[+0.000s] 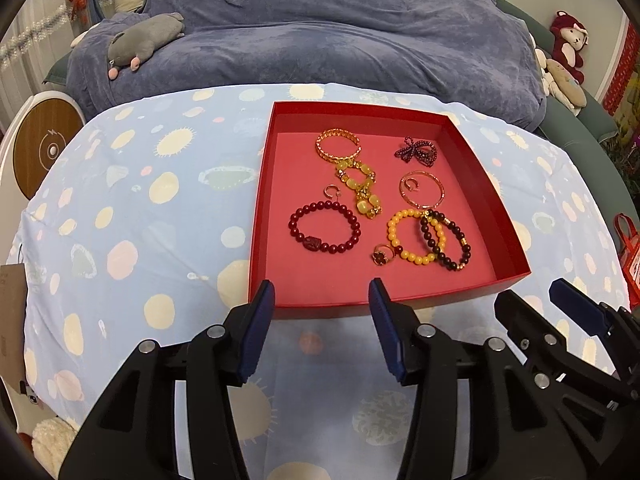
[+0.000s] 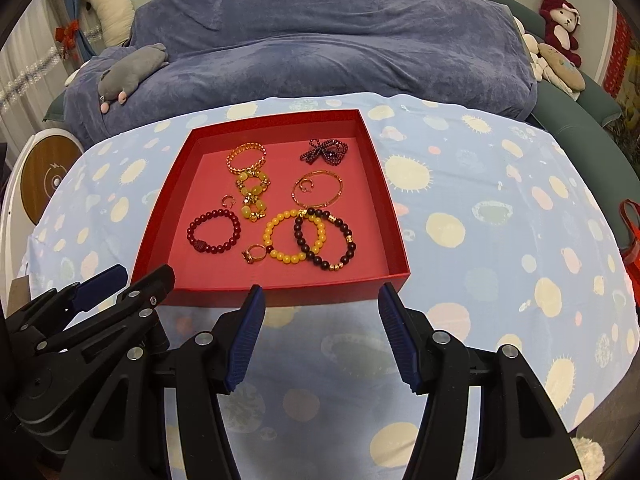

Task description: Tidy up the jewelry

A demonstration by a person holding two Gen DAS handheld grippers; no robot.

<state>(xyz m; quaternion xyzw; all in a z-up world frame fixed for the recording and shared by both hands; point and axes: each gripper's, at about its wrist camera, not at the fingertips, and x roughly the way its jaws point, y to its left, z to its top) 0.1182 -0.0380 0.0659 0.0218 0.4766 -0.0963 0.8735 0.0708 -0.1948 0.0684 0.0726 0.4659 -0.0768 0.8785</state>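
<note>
A surface [image 1: 120, 208] draped in pale blue spotted cloth stood before a bed [image 1: 320, 48] under a blue blanket. The red tray [image 2: 384, 184] of bracelets [image 2: 214, 232] and rings lay just beyond both tools. The left tool [image 1: 322, 290] and right tool [image 2: 320, 294] were each apart and empty.

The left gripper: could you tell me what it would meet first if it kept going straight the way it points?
Most likely the near wall of the red box, just ahead of the open, empty left gripper. Depth is uncertain; it might touch the spotted cloth first.
</note>
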